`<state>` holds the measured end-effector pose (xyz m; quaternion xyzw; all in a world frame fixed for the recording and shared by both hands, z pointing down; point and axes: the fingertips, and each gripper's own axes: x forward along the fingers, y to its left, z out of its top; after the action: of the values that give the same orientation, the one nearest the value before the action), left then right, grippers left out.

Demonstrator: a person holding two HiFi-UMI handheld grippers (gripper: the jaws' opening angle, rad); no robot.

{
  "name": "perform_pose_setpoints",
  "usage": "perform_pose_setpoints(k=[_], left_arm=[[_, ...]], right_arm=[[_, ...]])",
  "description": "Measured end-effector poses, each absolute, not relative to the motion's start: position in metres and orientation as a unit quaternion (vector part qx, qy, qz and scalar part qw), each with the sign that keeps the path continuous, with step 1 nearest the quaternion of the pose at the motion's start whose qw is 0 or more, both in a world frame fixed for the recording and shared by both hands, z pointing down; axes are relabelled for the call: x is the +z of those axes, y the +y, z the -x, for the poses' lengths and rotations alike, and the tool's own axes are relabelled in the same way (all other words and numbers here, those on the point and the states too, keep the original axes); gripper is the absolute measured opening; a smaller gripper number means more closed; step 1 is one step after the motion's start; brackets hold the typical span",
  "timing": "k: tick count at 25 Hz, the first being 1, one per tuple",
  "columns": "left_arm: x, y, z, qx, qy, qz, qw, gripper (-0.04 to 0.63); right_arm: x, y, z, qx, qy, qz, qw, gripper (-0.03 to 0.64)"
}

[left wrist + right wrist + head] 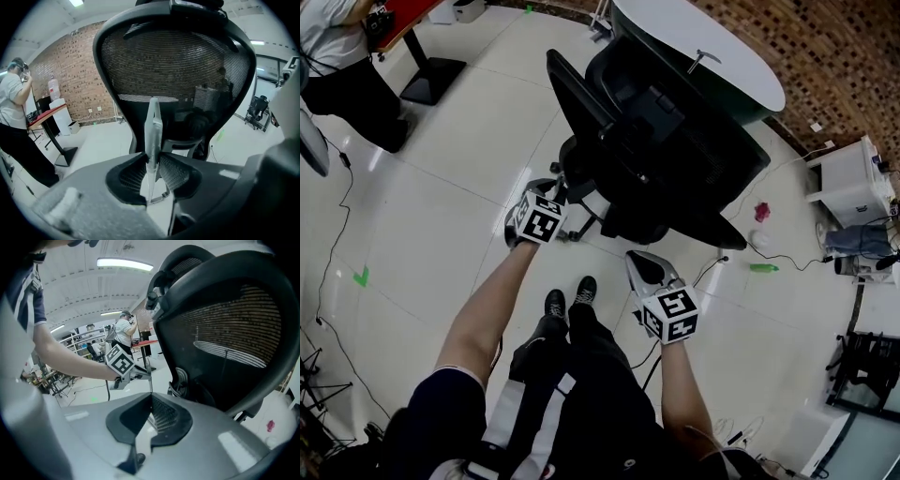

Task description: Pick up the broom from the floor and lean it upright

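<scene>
**Ana:** White floor (441, 187) was where the broom should have been, but I could not see a broom in any view.

**Ben:** Could it have been behind something?

**Ana:** Maybe. A big black chair (666, 141) stood right in front of the person and hid a lot of the floor. I could not tell.

**Ben:** So which step was it?

**Ana:** I think it was the very first one, finding the broom. Nothing was picked up yet.

**Ben:** What did the next move need?

**Ana:** My guess is the person had to look around the chair and spot the handle. Then one gripper had to open its fingers and go down low to it.

**Ben:** Were the fingers holding anything?

**Ana:** No. The left gripper (153, 117) had its two fingers close together, with nothing between them. The right gripper (637, 262) was pinched to a point, and it held nothing too.

**Ben:** How were the arms?

**Ana:** Both bare arms reached forward and down. The left arm (483, 309) went out further, so its gripper was just beside the bottom of the chair. The right arm (684, 384) kept its gripper nearer the person's shoes (555, 303), apart from the chair. Both grippers tipped down toward the floor.
</scene>
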<state>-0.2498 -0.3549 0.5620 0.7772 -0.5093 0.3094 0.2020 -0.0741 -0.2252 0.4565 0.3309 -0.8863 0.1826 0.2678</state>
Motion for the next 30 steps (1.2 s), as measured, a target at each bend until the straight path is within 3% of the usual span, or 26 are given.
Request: perform_pose_setpoints(k=[11, 26, 30], left_arm=[[0.576, -0.438, 0.212, 0.297, -0.482, -0.799, 0.202, 0.091], [0.584, -0.463, 0.185, 0.203, -0.448, -0.846, 0.207, 0.104], [0.579, -0.459, 0.173, 0.190, -0.427, -0.859, 0.207, 0.160]], right_arm=[[0.463, -0.249, 0.061, 0.193, -0.882, -0.322, 0.285, 0.000], [0.470, -0.255, 0.075, 0.197, -0.875, -0.330, 0.295, 0.000], [0.471, -0.245, 0.070, 0.195, -0.871, -0.337, 0.301, 0.000]])
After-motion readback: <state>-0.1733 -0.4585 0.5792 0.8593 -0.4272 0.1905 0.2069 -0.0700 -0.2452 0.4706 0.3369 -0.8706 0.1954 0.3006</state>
